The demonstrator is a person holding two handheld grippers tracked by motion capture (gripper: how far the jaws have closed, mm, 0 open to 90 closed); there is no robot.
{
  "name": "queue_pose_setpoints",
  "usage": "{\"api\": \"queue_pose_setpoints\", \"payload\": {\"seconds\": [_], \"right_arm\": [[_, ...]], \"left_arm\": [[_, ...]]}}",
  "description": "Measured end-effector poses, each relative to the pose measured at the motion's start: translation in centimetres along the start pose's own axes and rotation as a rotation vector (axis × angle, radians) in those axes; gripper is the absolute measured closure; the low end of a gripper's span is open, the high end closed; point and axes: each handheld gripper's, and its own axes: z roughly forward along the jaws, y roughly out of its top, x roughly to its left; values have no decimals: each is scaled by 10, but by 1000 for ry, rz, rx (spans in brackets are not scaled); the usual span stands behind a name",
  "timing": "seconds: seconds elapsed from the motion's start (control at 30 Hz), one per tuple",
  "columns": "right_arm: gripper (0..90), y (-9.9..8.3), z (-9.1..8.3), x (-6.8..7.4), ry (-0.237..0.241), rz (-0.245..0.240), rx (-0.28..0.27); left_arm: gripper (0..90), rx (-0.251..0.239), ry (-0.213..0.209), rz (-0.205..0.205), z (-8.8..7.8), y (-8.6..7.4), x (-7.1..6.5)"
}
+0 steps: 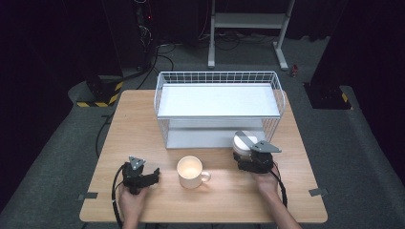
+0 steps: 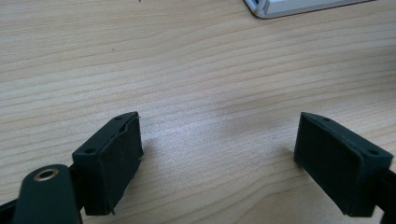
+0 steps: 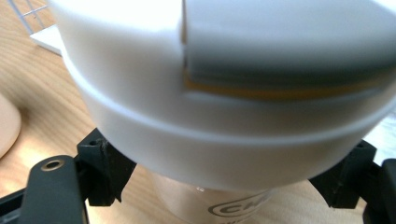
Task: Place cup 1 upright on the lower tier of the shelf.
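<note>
The paper cup (image 1: 244,143), capped with a white lid, sits right of centre in the high view, just in front of the lower right corner of the wire basket (image 1: 162,90). The right tool (image 1: 249,160) is clamped on it: in the right gripper view the lid (image 3: 224,93) spreads across the upper part of the frame, the tan cup wall with dark printed letters shows at the bottom middle, and a black jaw presses in from each lower corner. A grey and orange strip crosses the lid's top in that view. The left tool (image 1: 148,179) is at the lower left of the high view, held in a hand (image 1: 130,200) low over the worktop (image 1: 133,124); its jaws stand wide apart in the left gripper view, with bare wood between them. A cream mug (image 1: 190,172) stands between the two tools at the lower middle of the high view, upright, its handle pointing to the right, apart from both. The basket, a white wire one with a flat white shelf, takes the upper middle of the worktop
</note>
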Motion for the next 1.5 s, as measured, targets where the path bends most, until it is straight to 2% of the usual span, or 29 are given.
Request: {"api": "queue_pose_setpoints", "payload": {"seconds": [0.27,0.3,0.67,0.93,1.0,1.23,1.33,1.37,1.5], "right_arm": [[189,10,8,-2,-20,17,-9],[188,10,10,-4,-24,3,-10],[188,15,22,-7,-45,10,5],[188,17,28,-11,-39,-2,-3],[188,19,29,-12,-40,7,8],[185,23,36,-16,-47,-7,18],[186,23,39,-17,-47,-7,11],[186,23,39,-17,-49,5,12],[187,22,42,-20,-45,-2,-3]], "left_arm": [[153,0,0,0,0,0,0],[154,0,0,0,0,0,0],[154,0,0,0,0,0,0],[154,0,0,0,0,0,0],[154,0,0,0,0,0,0],[153,0,0,0,0,0,0],[153,0,0,0,0,0,0],[153,0,0,0,0,0,0],[153,0,0,0,0,0,0]]}}
